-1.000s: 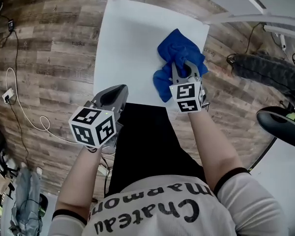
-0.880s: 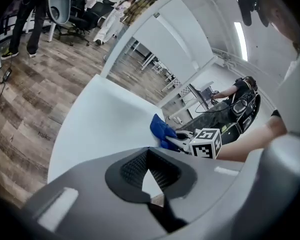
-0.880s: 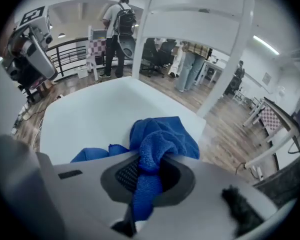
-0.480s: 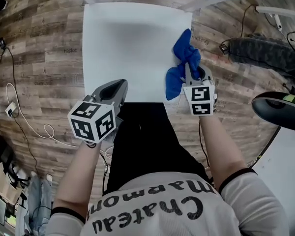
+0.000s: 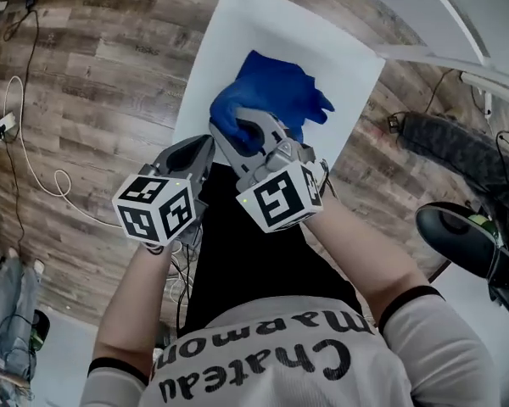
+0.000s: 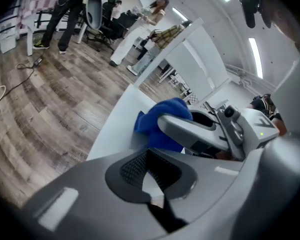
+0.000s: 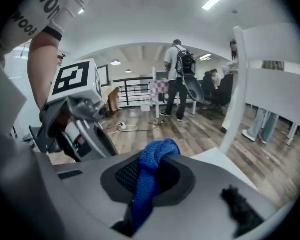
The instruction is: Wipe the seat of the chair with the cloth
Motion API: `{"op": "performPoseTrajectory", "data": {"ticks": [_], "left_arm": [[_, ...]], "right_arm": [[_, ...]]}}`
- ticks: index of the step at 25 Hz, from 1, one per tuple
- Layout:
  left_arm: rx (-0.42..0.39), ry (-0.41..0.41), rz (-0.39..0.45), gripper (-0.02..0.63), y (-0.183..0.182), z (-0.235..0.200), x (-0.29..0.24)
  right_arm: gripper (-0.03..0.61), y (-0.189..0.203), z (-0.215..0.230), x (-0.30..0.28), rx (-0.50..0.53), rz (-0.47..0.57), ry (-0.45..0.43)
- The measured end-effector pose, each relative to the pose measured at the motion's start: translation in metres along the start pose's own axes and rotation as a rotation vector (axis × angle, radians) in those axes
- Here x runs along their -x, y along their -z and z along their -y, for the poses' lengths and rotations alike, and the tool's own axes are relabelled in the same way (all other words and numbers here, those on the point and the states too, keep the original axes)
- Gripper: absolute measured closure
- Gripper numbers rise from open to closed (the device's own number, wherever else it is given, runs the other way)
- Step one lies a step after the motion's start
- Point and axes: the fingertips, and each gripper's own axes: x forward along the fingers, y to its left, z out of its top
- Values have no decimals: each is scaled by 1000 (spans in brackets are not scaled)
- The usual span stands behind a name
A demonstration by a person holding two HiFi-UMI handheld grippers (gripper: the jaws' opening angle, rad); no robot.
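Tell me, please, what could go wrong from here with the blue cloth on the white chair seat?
1. The right gripper pinches only a thin fold of the bunched blue cloth; dragging it across the white chair seat might pull it free.
2. The left gripper sits close beside the right one, so a sideways wipe could knock them together.

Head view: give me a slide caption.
Right tool grips a blue cloth on the white chair seat; left tool hovers shut alongside.
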Motion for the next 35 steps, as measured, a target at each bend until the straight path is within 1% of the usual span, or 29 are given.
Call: {"op": "performPoseTrajectory", "data": {"ticks": [2, 4, 5, 7, 9, 11, 12, 13, 14, 16, 19, 21, 24, 26, 28, 31, 35], "left_arm": [[52, -32, 31, 606, 1, -21, 18], [96, -58, 55, 606, 6, -45, 34], [120, -69, 68, 606, 8, -54, 42], [165, -86, 99, 606, 13, -68, 55], [198, -97, 126, 606, 20, -78, 63], [222, -105, 143, 606, 32, -84, 68], [227, -105, 146, 606, 38, -85, 69], [228, -103, 144, 606, 45, -85, 68], [224, -98, 138, 606, 50, -84, 67], [210, -89, 121, 606, 56, -84, 64], [187, -79, 97, 606, 56, -83, 55], [151, -70, 78, 606, 52, -82, 48], [98, -49, 35, 606, 52, -72, 37], [70, -30, -1, 606, 50, -57, 28], [23, -11, -39, 606, 41, -45, 16], [-39, 15, -94, 606, 33, -24, -5], [-103, 62, -158, 606, 33, 8, -34]], "right_arm": [[546, -25, -16, -28, -18, 41, -69], [546, -30, -24, -54, -84, 37, -80], [546, -24, -23, -65, -109, 2, -63], [546, -2, -15, -81, -118, -115, -14], [546, 27, -8, -90, -63, -266, 27], [545, 58, -10, -96, 27, -403, 29], [545, 69, -13, -98, 73, -437, 18], [546, 75, -17, -99, 111, -447, 8], [546, 77, -20, -101, 136, -445, 2], [546, 79, -23, -103, 131, -432, -4], [546, 81, -20, -106, 57, -402, -4], [546, 86, -18, -106, 12, -381, 24], [546, 107, -16, -80, -58, -355, 92], [546, 126, -9, -47, -93, -352, 142], [546, 146, 7, -13, -141, -355, 210], [546, 184, 25, 40, -237, -377, 311], [545, 233, 37, 106, -352, -429, 436]]}}
